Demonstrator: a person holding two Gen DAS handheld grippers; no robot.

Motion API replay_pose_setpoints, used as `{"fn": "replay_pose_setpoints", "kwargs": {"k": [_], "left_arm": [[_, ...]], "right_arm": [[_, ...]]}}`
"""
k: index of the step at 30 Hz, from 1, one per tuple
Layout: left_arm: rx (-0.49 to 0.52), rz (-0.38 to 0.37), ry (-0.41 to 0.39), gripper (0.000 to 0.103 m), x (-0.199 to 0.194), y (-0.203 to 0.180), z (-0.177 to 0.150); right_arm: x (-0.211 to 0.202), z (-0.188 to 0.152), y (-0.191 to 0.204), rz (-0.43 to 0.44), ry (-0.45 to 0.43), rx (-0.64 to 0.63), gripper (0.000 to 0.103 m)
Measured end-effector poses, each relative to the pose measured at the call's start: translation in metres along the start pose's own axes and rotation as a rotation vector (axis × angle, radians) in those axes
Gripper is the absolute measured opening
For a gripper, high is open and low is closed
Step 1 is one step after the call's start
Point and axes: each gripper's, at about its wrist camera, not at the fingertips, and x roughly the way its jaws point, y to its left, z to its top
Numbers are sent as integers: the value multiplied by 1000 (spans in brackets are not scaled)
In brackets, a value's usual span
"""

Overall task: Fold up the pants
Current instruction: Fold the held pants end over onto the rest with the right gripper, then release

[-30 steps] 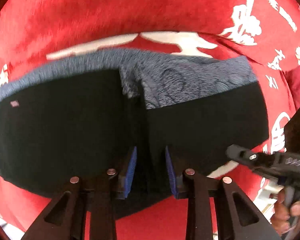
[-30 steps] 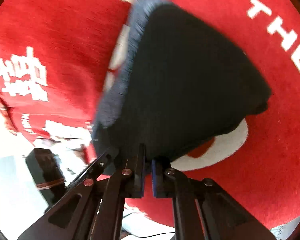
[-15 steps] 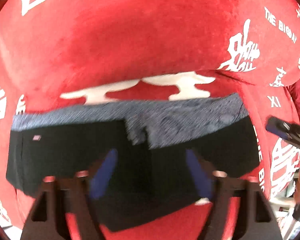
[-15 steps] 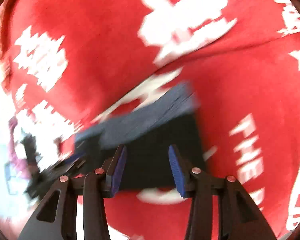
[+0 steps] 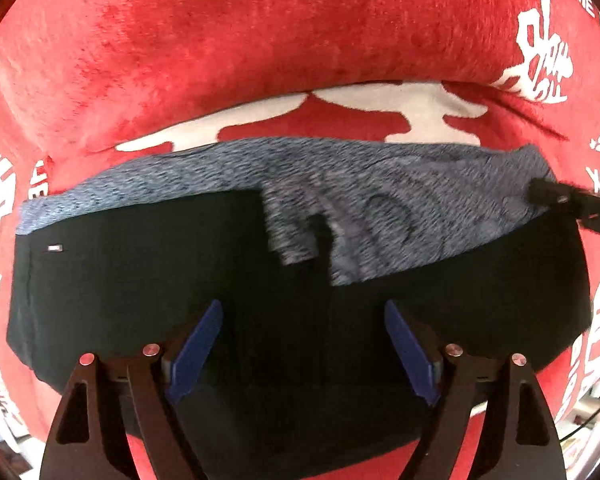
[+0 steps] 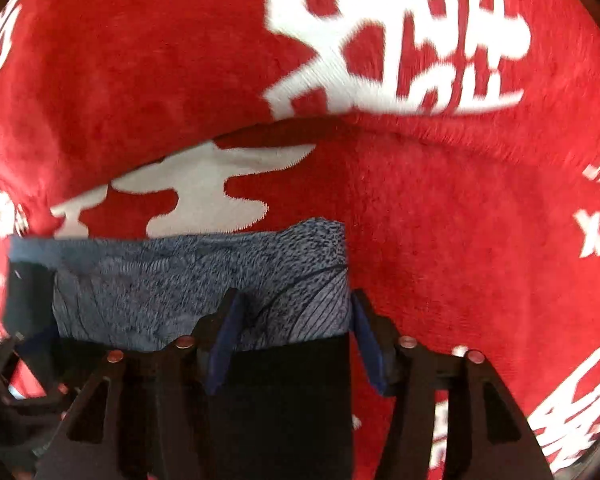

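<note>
Spread beneath everything: a red blanket (image 5: pixel 260 40) with white lettering, creased into a ridge behind the garment. Flat on that blanket, the black pants (image 5: pixel 140 280), folded into a wide band, with the mottled grey-blue inner side of the waistband (image 5: pixel 380 208) turned outward along the far edge and a small white tag near the left end. Seen from the right wrist, the same pants (image 6: pixel 292 400) ended at a straight right-hand edge, grey-blue strip above, black cloth below. Poised straight over the middle of the black cloth, the left claw (image 5: pixel 304 352), jaws just opened and standing wide, blue pads clear of the fabric, nothing gripped. Over the right end of the pants, the right claw (image 6: pixel 292 344), jaws likewise just opened to a middling gap, straddling the right edge, pads not pressing on cloth. At the right rim of the left view, one black fingertip (image 5: pixel 540 194) of the right claw, over the waistband corner.
</note>
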Motion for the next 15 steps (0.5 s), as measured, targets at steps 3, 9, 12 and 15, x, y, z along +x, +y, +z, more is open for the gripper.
{"fn": "replay_pose_setpoints", "kwargs": {"k": [3, 9, 12, 15], "left_arm": [[5, -9, -1, 84, -5, 10, -7], [-42, 23, -7, 84, -22, 41, -23], [-85, 47, 14, 84, -27, 64, -34], [-123, 57, 30, 84, -27, 87, -47]], "right_arm": [[-34, -12, 8, -26, -84, -16, 60], [-52, -24, 47, 292, -89, -30, 51], [-29, -17, 80, 370, -36, -18, 43], [5, -21, 114, 437, 65, 8, 43]]}}
